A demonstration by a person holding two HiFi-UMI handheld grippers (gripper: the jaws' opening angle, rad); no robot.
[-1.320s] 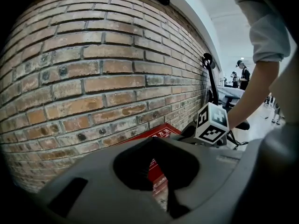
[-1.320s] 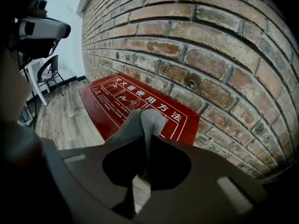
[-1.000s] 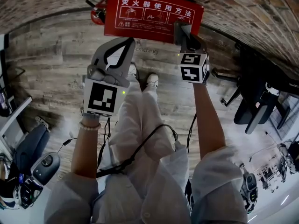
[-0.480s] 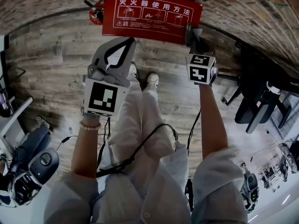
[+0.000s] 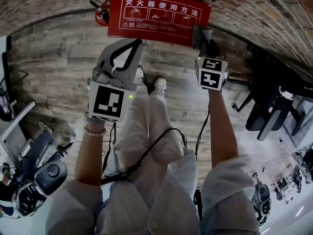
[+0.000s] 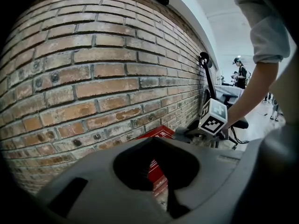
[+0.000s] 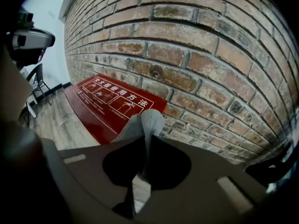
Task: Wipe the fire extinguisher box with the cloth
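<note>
The right gripper (image 7: 145, 141) is clamping a grey woven cloth (image 7: 148, 120), which is bunching into a soft ridge between its jaws. The fire extinguisher box (image 7: 110, 101), flat and glossy red with white print, is lying just left of the cloth at frame centre, its long axis running along the rough brick wall (image 7: 196, 50). The left gripper (image 5: 135, 43), jaws closed on nothing, is hanging farther from the box

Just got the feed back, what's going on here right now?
A person stands over the red fire extinguisher box at the foot of the brick wall. The right tongs are shut on a grey cloth and hold it at the box's right end. The left tongs are shut on nothing and hang short of the box, above the wooden floor.
</note>
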